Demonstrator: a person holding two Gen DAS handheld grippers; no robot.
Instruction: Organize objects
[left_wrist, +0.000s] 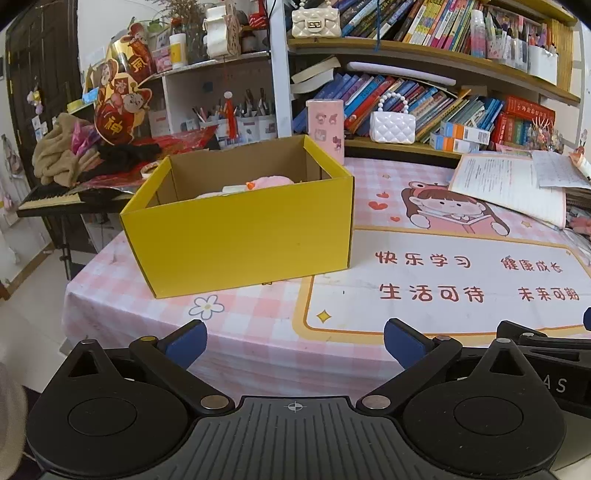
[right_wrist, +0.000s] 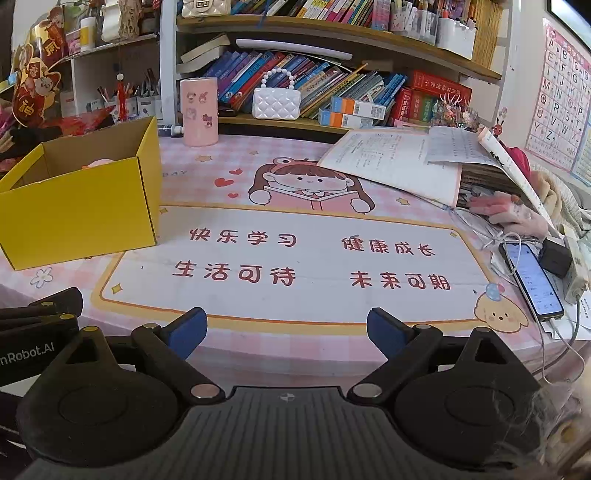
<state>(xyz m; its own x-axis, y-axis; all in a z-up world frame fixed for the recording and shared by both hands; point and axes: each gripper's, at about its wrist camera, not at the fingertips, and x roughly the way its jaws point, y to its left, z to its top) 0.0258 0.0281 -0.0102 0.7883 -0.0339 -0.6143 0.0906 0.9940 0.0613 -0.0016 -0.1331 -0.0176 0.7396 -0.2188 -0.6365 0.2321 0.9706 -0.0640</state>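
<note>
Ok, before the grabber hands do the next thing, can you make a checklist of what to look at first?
1. Left gripper fingers open, nothing between: ok.
2. Right gripper fingers open, nothing between: ok.
3. Yellow box upright, top open: ok.
4. Pink soft thing already inside the box: ok.
5. Phone and its cable near the table edge, easy to snag: not ok.
6. Room left in the box: cannot tell.

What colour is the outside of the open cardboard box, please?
Yellow outside, plain brown inside; the box shows best in the left wrist view.
</note>
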